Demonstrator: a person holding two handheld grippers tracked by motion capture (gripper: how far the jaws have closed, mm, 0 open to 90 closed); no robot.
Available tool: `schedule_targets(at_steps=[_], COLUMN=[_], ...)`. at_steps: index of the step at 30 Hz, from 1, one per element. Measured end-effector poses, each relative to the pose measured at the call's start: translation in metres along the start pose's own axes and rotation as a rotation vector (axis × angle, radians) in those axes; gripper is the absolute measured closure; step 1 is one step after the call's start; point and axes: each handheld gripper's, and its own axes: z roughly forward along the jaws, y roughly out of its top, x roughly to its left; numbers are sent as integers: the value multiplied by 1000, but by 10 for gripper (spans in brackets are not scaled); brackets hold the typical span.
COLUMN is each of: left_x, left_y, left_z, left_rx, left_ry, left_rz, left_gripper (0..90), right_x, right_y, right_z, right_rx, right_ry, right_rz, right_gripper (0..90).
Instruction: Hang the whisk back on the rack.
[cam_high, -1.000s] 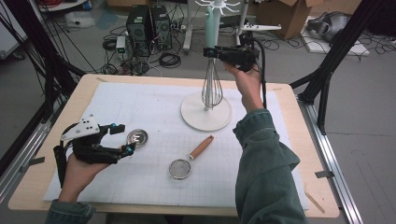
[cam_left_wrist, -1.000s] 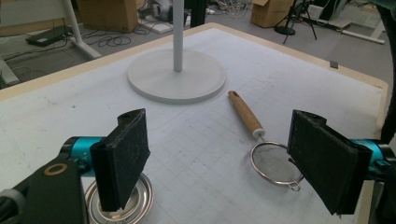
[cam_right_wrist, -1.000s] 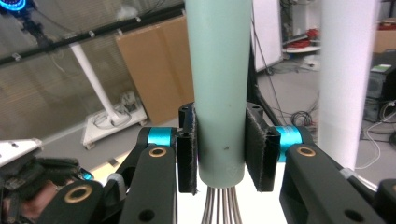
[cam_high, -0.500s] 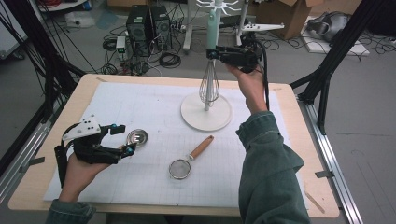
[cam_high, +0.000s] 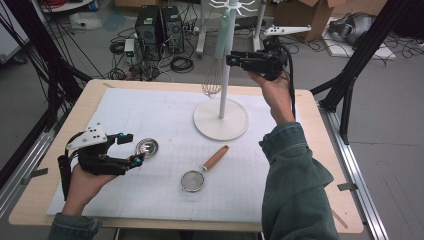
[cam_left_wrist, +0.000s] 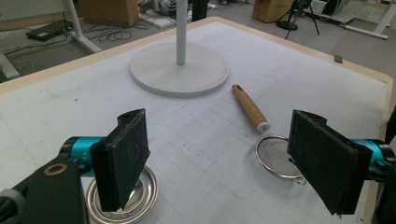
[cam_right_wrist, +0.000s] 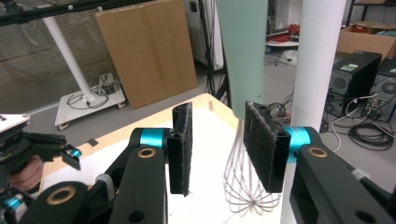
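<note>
Whisk (cam_high: 212, 80) hangs upright, wires down, apparently free between the just-opened right gripper (cam_high: 231, 59).

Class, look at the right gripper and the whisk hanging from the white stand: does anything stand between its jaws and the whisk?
Nothing visible does. The right gripper has jaws that have just been opening; they face the whisk directly, with no pad pressing on it. The stand's white pole rises just beside the whisk, not in front.
</note>
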Motion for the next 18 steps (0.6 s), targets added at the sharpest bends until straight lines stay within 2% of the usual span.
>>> schedule_targets(at_steps=[8, 18], left_x=[6, 7], left_y=[-3, -4], left_z=[-1, -1], left_rx=[8, 12], left_ry=[12, 18], left_rz=[-13, -13], left_gripper=[207, 203], right_x=[2, 3], right_y=[-2, 2], right_z=[-2, -12], right_rx=[31, 50], right_ry=[22, 46], right_rz=[-21, -40], right_gripper=[668, 872])
